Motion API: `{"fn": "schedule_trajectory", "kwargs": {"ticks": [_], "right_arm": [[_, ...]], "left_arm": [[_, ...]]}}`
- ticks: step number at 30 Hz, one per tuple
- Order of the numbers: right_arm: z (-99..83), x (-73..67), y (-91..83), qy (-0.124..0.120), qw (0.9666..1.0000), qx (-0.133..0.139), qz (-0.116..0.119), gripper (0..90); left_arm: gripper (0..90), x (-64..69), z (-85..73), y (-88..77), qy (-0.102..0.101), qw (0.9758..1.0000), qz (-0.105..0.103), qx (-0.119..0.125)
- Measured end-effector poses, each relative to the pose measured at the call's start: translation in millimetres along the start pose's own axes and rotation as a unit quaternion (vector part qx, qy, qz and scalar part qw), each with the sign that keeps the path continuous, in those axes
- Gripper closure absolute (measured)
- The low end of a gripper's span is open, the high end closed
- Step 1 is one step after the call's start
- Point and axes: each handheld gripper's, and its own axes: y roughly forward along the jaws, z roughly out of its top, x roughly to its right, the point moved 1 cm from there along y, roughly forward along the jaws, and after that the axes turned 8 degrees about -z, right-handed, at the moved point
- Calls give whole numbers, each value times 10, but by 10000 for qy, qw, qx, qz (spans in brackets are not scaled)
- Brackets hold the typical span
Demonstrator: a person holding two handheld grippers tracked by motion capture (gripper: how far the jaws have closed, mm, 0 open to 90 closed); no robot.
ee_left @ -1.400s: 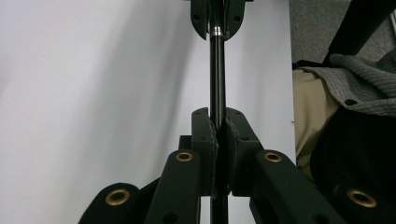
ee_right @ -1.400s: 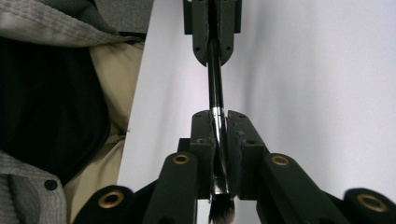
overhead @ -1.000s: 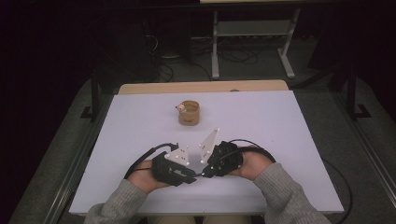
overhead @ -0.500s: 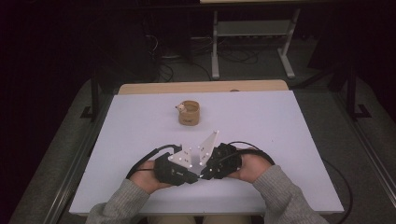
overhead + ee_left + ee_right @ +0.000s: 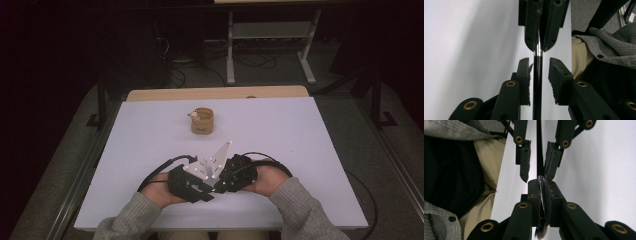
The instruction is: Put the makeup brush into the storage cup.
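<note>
Rod (image 5: 537, 75) runs straight from my right tool (image 5: 541, 195), which clamps its end, into my left tool (image 5: 538, 75), jaws slightly apart around it.

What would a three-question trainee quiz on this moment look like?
1. True or false: the right gripper is shut on the slim black rod.
2. Where does the tan cup stand? A) on the white table, beyond both grippers; B) between the grippers' jaws; C) on the floor.
3. How do the left gripper jaws stand to the rod?

Key
1. True: its jaws clamp the rod's shiny end.
2. A.
3. Open, one on each side of the rod, not pressing on it. They have just been opening.
</note>
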Motion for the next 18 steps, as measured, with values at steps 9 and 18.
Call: {"fn": "schedule_trajectory", "kwargs": {"ticks": [9,18], "right_arm": [[14,-40,33,-119,9998,-150,-2,827],[-80,29,-71,262,9991,289,-139,592]], "left_arm": [[797,1,77,23,44,9996,-46,-274],[836,-30,32,-54,-37,9999,69,-137]]}}
